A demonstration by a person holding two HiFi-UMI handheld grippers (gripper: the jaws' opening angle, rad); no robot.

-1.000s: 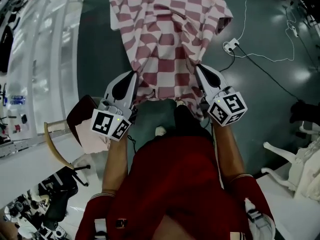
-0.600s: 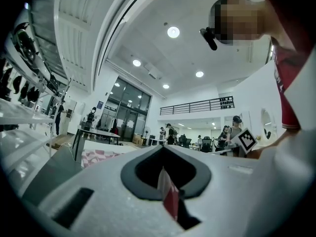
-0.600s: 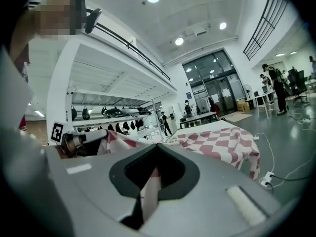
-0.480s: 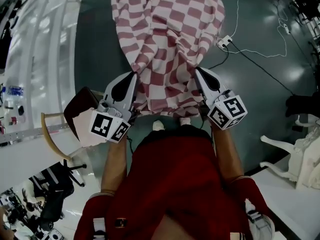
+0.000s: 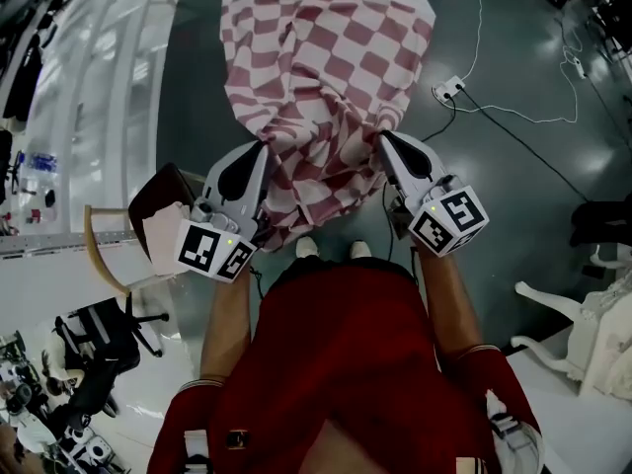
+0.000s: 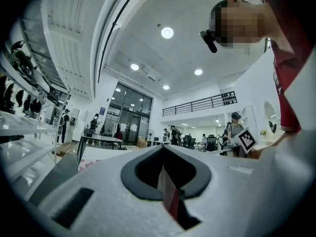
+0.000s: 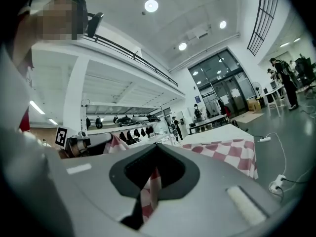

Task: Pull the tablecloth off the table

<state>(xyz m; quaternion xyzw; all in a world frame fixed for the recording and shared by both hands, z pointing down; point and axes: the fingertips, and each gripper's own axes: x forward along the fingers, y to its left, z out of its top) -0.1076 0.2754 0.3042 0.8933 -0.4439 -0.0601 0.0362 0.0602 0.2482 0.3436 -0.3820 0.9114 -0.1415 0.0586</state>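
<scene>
A red short-sleeved shirt (image 5: 336, 363) with striped cuffs (image 5: 197, 391) is worn, with white shoes (image 5: 307, 249). On the grey left gripper (image 5: 264, 146) and right gripper (image 5: 383, 137), black-and-white marker cubes (image 5: 449, 218) are mounted.

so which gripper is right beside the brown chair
The left gripper: in the head view the brown chair sits right next to it. The right gripper is on the other side of the tablecloth, away from the chair.
</scene>
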